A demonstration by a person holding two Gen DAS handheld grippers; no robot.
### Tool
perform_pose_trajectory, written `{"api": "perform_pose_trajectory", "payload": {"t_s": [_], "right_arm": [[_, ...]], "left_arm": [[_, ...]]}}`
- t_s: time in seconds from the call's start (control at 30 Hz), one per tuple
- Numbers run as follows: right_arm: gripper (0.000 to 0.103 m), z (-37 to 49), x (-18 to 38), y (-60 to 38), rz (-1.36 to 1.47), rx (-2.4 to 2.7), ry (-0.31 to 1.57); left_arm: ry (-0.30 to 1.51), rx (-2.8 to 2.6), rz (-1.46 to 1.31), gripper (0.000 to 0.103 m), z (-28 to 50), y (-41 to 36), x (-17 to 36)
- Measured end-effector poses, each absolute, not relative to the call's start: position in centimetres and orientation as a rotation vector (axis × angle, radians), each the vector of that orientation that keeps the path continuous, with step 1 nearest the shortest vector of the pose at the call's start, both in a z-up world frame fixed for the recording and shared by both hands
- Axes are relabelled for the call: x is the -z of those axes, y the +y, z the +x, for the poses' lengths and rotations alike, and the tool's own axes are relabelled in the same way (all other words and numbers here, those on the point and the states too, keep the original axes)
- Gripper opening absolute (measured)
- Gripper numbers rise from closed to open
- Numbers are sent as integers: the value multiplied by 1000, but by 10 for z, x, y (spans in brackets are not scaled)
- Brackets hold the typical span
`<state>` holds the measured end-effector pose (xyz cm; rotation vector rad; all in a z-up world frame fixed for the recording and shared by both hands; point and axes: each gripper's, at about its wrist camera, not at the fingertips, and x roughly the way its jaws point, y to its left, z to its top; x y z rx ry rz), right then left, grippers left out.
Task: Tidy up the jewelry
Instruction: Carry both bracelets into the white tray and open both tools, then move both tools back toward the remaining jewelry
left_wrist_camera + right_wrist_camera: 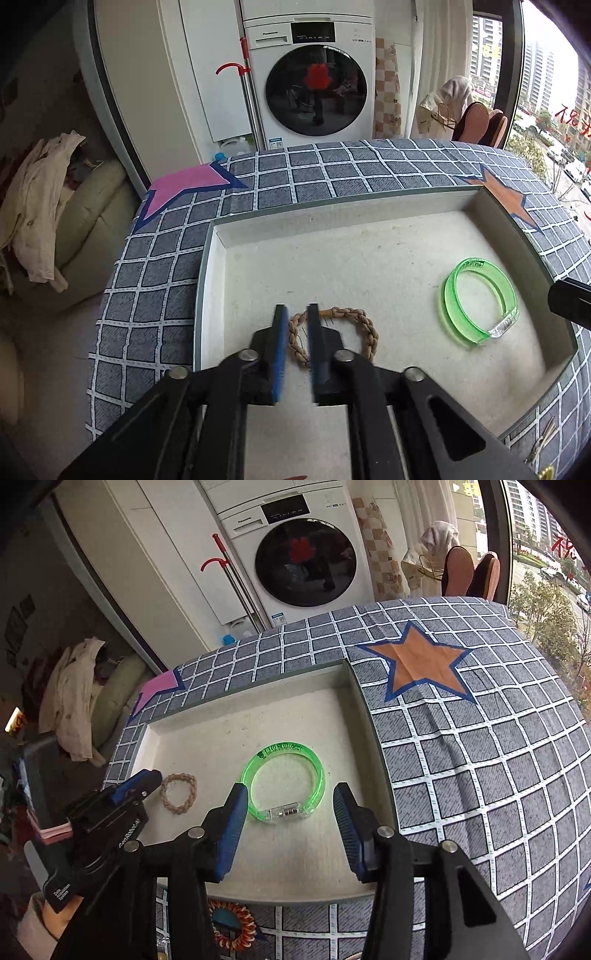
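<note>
Both bracelets lie in the white tray (255,891) on the tabletop (480,746). The left hand-held gripper (297,321) stands open over the braided bracelet (365,328) near the tray's left wall; the right hand-held gripper (290,799) stands open astride the green bangle (284,781) (touching neither). Best lift each straight up, clear of the rims.

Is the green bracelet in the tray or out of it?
In. The green bracelet lies flat on the floor of the white tray, inside its walls, apart from the braided bracelet.
</note>
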<state>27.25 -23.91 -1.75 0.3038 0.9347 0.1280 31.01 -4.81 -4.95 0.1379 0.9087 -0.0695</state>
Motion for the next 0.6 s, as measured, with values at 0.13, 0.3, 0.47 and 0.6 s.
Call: {"api": "perform_pose_trajectory", "payload": {"t_s": [0.13,0.3,0.47,0.6], "right_arm": [[52,262,14,-244,319,-129,930],[77,242,3,-252,354,-150,878],[88,206,-17,-255,360,-160,777],[89,174,-26,-257,381,-166,715]], "left_arm": [[905,43,128,103,309,-47,51],[841,71,126,103,286,-48,31],[795,99,102,103,247,-33,9],[813,140,66,103,214,-19,4]]}}
